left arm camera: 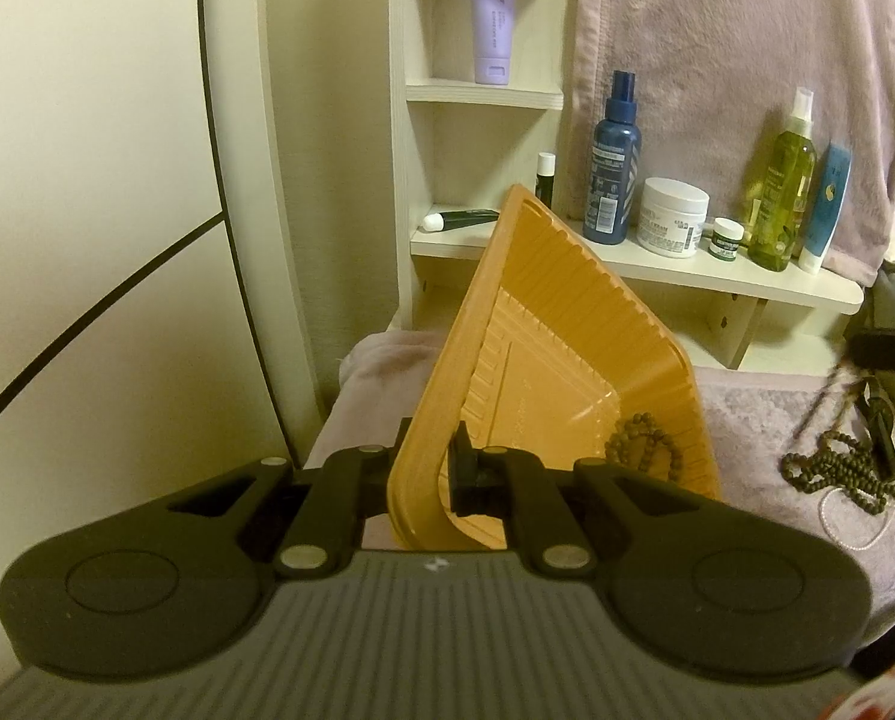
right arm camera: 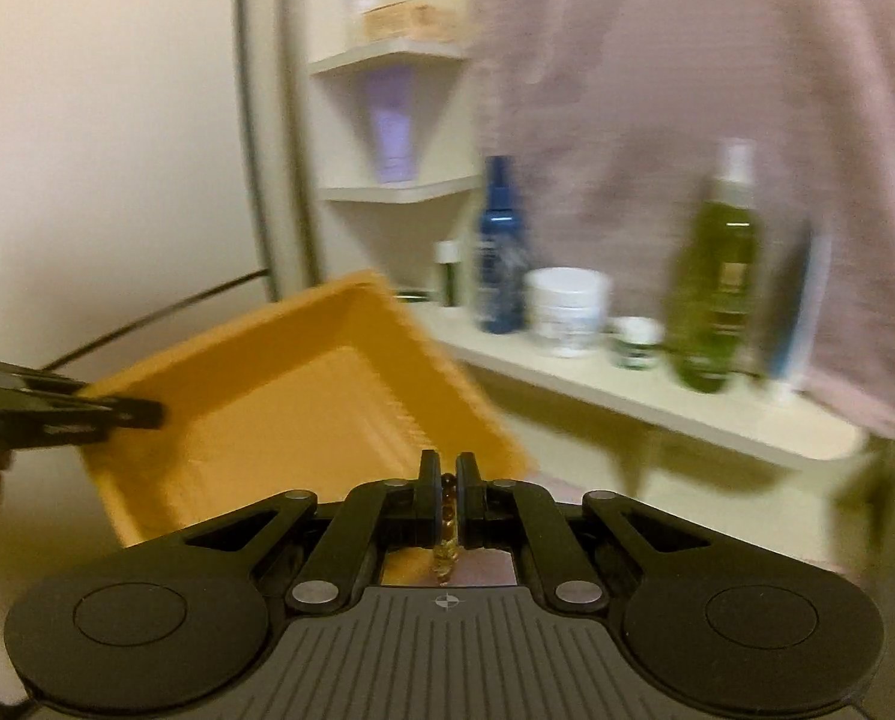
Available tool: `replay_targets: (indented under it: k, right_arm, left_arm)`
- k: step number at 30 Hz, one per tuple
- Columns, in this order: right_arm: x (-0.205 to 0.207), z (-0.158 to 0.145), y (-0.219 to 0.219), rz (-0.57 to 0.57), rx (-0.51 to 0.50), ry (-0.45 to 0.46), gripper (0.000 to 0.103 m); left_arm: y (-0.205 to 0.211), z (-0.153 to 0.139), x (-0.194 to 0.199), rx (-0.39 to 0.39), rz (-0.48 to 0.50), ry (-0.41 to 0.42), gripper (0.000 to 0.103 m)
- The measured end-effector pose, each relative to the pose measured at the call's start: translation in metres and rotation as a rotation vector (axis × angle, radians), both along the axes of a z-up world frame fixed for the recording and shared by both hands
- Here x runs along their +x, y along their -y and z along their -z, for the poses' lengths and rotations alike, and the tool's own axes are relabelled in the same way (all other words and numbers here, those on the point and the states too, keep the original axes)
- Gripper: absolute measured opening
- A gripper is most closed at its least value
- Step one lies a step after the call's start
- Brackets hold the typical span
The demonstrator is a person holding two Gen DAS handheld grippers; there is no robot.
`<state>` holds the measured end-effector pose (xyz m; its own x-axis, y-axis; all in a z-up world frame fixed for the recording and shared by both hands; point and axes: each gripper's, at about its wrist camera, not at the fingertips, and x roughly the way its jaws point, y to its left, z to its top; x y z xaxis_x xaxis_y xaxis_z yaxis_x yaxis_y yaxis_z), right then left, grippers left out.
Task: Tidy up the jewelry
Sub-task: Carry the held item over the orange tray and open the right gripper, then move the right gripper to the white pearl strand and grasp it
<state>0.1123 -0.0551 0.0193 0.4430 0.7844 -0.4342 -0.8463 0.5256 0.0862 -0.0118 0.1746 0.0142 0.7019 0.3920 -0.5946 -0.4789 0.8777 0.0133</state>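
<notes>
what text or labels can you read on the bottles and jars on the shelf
white jar: "CREAM" is about all that reads; smaller lines too small.
blue spray bottle: white print, too small to read.
lilac tube: vertical print, unreadable.
small green jar: unreadable.
Right wrist view: all blurred.

Location type: domestic interior, dressing or vanity corner. Indicators: a cream wooden shelf unit (left arm camera: 483, 93) holding personal-care products, namely a lilac tube (left arm camera: 493, 18), a blue spray bottle (left arm camera: 614, 162), a white cream jar (left arm camera: 674, 216), a small green-labelled jar (left arm camera: 726, 238) and a green spray bottle (left arm camera: 784, 186). A pink plush blanket (left arm camera: 741, 60) hangs behind the lower shelf and covers the surface (left arm camera: 747, 420).
</notes>
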Motion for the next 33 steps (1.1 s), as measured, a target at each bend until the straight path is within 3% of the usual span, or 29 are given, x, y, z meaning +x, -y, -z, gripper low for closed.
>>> replay_targets:
  k: [9, 16, 33]
  right_arm:
    - [-0.011, 0.016, -0.063, -0.119, -0.014, -0.056, 0.004]
    - [-0.010, 0.027, -0.080, -0.142, -0.025, -0.109, 0.005]
    - [0.008, 0.039, -0.022, 0.063, -0.006, -0.148, 0.005]
  left_arm:
    - [-0.003, 0.000, -0.001, -0.011, 0.003, 0.008, 0.008]
    - [-0.003, 0.000, -0.001, -0.013, 0.004, 0.009, 0.008]
    - [-0.004, 0.001, -0.001, -0.008, 0.003, 0.005, 0.008]
